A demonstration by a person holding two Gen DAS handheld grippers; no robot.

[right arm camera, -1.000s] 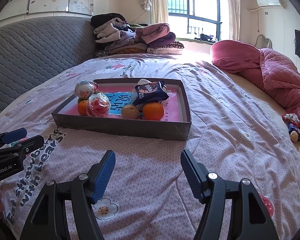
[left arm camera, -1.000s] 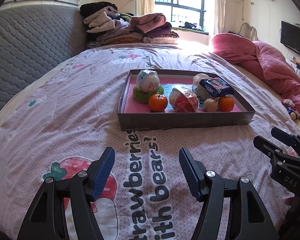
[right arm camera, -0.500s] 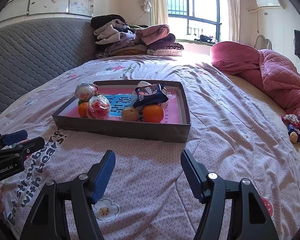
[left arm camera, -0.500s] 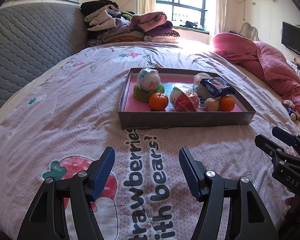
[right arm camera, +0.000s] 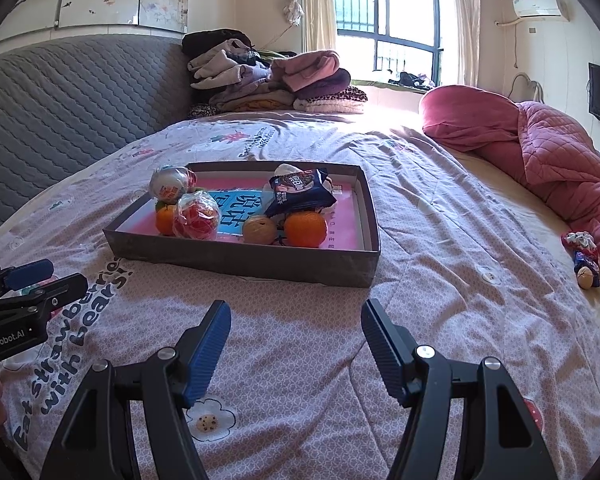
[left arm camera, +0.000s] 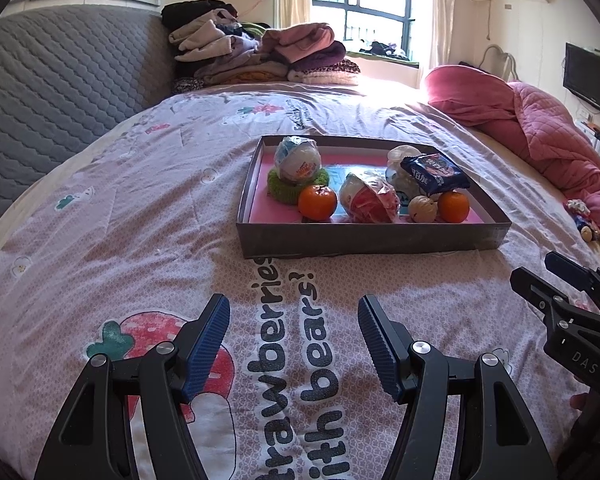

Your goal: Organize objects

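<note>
A shallow grey box (left arm camera: 372, 238) (right arm camera: 240, 258) with a pink floor lies on the bed. Inside it sit two oranges (left arm camera: 317, 202) (right arm camera: 305, 229), a walnut (left arm camera: 422, 209) (right arm camera: 259, 230), a red-and-white wrapped ball (left arm camera: 367, 198) (right arm camera: 196, 217), a wrapped ball on a green ring (left arm camera: 298, 158), and a dark blue snack packet (left arm camera: 434, 173) (right arm camera: 300, 192). My left gripper (left arm camera: 294, 336) hovers open over the bedspread short of the box, with nothing between its fingers. My right gripper (right arm camera: 296, 340) is likewise open and empty, nearer the box's right corner.
A pile of folded clothes (left arm camera: 260, 54) lies at the far end by the window. A pink quilt (right arm camera: 540, 152) is bunched along the right side. A small toy (right arm camera: 584, 256) lies at the bed's right edge. A grey padded headboard (left arm camera: 60, 88) stands on the left.
</note>
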